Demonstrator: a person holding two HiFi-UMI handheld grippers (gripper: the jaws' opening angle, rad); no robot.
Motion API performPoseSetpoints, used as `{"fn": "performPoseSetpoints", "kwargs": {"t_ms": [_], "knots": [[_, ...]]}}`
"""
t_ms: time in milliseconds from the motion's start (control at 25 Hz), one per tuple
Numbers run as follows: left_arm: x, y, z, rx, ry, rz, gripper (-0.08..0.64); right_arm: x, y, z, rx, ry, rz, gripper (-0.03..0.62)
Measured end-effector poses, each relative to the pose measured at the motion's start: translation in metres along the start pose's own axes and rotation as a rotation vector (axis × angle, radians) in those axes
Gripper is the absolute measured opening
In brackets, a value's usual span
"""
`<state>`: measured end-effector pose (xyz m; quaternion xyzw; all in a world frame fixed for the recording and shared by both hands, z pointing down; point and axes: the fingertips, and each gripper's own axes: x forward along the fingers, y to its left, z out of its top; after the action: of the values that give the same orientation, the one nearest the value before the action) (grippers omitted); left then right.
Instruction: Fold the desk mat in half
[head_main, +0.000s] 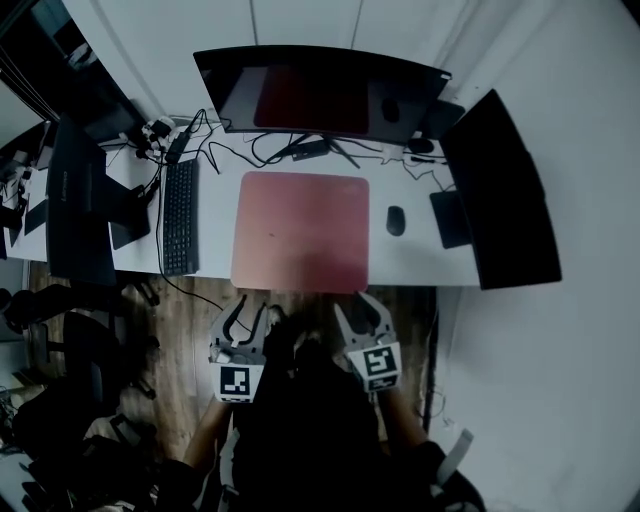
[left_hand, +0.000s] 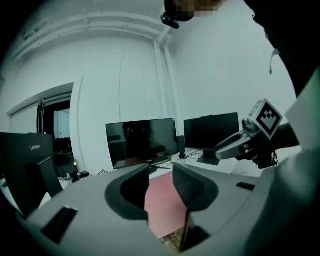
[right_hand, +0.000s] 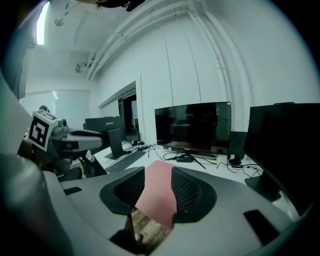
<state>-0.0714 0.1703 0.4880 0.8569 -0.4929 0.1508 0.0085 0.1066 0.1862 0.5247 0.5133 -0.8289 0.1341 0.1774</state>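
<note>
Desk mat (head_main: 301, 231) is seen flat on the white worktop (head_main: 420, 260), straight ahead of both jaws, its near edge at the worktop's front. Left gripper (head_main: 243, 318) and right gripper (head_main: 362, 315) are held just short of the near corners, equally close. Jaws are parted and nothing is gripped. Mat: dull pink, thin, smooth, round-cornered, slightly wider than deep.

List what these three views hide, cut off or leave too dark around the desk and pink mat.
Desk mat: both gripper views, sides covered by the jaws.
Clutter at the far left: head view, too dark and small.
Right monitor: right gripper view, cut off by the picture's edge.
</note>
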Motion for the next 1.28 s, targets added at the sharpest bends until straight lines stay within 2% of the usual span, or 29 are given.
{"fn": "performPoseSetpoints", "kwargs": {"t_ms": [160, 320, 440, 640, 880, 1040, 1280], "knots": [[0.022, 0.000, -0.019, 0.115, 0.062, -0.043, 0.144, 0.025, 0.001, -0.027, -0.081, 0.112, 0.052, 0.146], [0.046, -0.003, -0.049, 0.221, 0.147, -0.135, 0.145, 0.053, 0.000, -0.057, -0.122, 0.194, 0.082, 0.146], [0.063, -0.007, -0.085, 0.250, 0.188, -0.211, 0.156, 0.070, 0.000, -0.081, -0.158, 0.279, 0.104, 0.148], [0.085, -0.010, -0.140, 0.361, 0.306, -0.284, 0.174, 0.093, -0.001, -0.121, -0.193, 0.401, 0.137, 0.156], [0.098, -0.023, -0.216, 0.464, 0.453, -0.414, 0.204, 0.122, -0.004, -0.171, -0.235, 0.511, 0.164, 0.164], [0.109, -0.023, -0.248, 0.514, 0.496, -0.429, 0.208, 0.130, -0.008, -0.202, -0.259, 0.595, 0.164, 0.166], [0.118, -0.018, -0.284, 0.648, 0.566, -0.461, 0.212, 0.137, -0.013, -0.238, -0.383, 0.697, 0.163, 0.177]]}}
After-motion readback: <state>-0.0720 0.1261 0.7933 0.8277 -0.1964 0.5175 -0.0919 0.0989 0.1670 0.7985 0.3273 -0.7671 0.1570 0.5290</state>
